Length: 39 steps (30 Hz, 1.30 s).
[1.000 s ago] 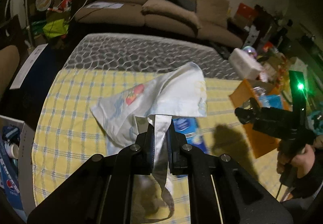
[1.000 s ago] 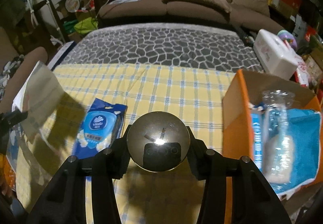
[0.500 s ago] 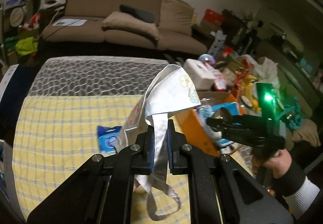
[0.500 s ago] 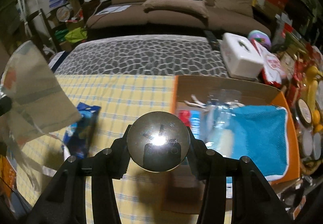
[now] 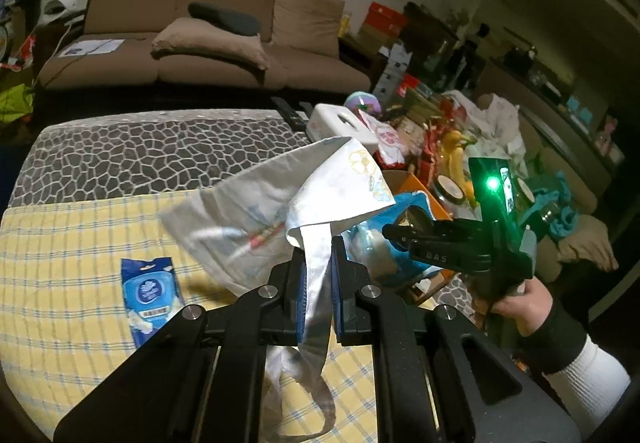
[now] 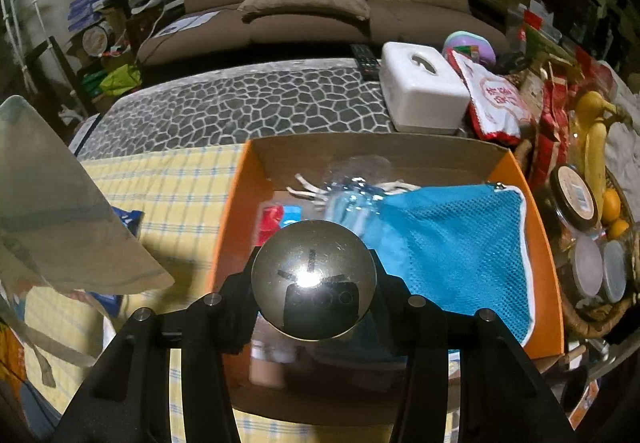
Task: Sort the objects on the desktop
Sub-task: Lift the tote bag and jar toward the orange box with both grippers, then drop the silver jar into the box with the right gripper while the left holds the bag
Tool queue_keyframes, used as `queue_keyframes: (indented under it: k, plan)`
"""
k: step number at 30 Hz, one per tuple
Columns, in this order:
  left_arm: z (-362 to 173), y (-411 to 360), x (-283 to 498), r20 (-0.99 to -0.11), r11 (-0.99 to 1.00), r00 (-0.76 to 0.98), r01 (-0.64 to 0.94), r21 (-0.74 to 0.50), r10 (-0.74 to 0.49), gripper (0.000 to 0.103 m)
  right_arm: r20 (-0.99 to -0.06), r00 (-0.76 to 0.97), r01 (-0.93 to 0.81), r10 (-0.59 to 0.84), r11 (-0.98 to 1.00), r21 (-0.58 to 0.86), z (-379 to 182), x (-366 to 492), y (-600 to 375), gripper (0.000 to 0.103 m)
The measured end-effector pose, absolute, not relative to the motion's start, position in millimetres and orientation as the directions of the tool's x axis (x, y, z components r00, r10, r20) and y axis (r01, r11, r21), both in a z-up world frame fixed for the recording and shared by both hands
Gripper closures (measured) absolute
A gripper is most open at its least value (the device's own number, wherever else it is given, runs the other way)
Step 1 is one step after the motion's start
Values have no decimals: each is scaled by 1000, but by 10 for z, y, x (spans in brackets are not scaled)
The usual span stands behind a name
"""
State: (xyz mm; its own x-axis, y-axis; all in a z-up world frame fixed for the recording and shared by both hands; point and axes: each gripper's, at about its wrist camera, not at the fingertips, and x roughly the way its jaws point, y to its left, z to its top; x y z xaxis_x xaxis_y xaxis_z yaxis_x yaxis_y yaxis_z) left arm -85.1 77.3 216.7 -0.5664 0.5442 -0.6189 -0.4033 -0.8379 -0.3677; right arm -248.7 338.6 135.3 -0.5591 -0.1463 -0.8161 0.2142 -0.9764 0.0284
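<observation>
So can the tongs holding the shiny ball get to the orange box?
Probably yes. The right tongs, shut on the shiny ball, hang above the orange box, and nothing blocks the way.

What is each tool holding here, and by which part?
The left tool pinches the white printed cloth bag by its strap. The right tool clamps the shiny metal ball across its sides.

A table (image 6: pixel 240 111) with a cobble-patterned top is half covered by a yellow checked cloth (image 5: pixel 60 243). On it are set a blue wipes pack (image 5: pixel 150 293), an orange box (image 6: pixel 544 243) and a white case (image 6: pixel 420 91) near the far right corner.
</observation>
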Motion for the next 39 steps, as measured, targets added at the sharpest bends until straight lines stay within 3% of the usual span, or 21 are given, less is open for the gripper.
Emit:
queue_keyframes:
  k: [13, 23, 39]
  plan:
    - [2103, 1057, -1005, -627, -824, -540, -431, -367, 561, 94, -825, -541, 250, -161, -968, 25, 1300, -3075, 3186, 55]
    - [2043, 1080, -1188, -624, -817, -532, -429, -385, 573, 94, -878, -457, 290, -144, -957, 7, 893, -3669, 2815, 55]
    - [1847, 1020, -1301, -633, -813, -511, -407, -417, 581, 94, -884, -451, 224, -122, -974, 20, 642, -3884, 2901, 53]
